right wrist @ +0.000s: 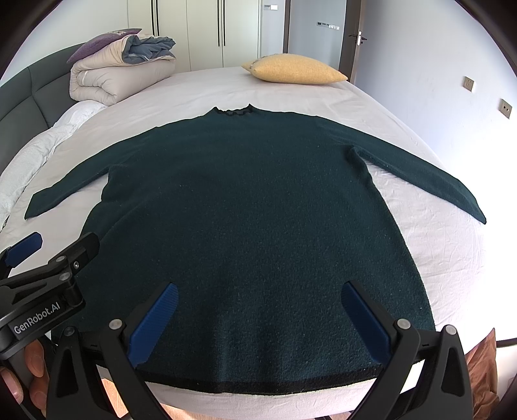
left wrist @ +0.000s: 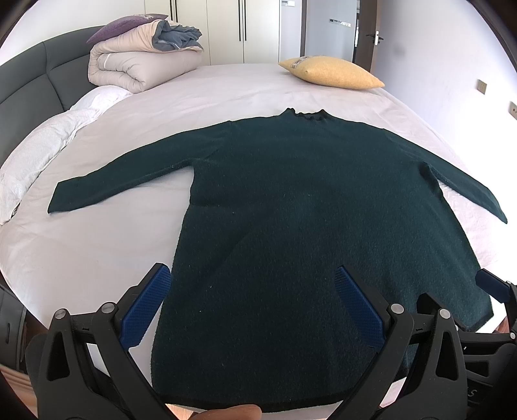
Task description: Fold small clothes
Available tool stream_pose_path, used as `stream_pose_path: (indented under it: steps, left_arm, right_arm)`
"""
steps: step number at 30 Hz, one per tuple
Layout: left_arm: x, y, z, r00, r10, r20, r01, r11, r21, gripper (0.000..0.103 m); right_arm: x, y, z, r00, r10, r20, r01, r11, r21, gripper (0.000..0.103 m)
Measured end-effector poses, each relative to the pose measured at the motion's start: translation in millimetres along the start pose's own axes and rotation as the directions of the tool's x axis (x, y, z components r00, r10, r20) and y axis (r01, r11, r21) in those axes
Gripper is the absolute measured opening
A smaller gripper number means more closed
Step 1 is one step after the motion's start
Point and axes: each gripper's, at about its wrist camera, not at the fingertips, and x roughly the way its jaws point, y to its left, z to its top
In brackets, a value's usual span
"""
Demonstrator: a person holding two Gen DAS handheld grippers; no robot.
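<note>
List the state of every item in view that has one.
Sweater: spread flat, sleeves out, unfolded.
Left gripper: jaws open, over the hem.
Right gripper: jaws open, over the hem.
Duvet: folded, stacked.
Yellow pillow: lying flat.
Door: ajar.

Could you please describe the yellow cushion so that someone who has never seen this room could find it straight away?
Start at the large bed with the pale sheet, where a dark green sweater lies spread flat. Look past the sweater's collar to the bed's far edge, near the door. The yellow cushion lies there alone, the only yellow thing, well apart from the rolled beige duvet by the headboard.
</note>
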Motion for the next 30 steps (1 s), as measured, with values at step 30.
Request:
stream_pose_path:
  steps: [30]
  left_arm:
    - [1,-4,-11,1.000,-0.002,-0.008,0.002,1.000,0.000,0.103]
  right_arm:
    - [2,2,1,1.000,-0.002,-0.002,0.002,1.000,-0.003,0.103]
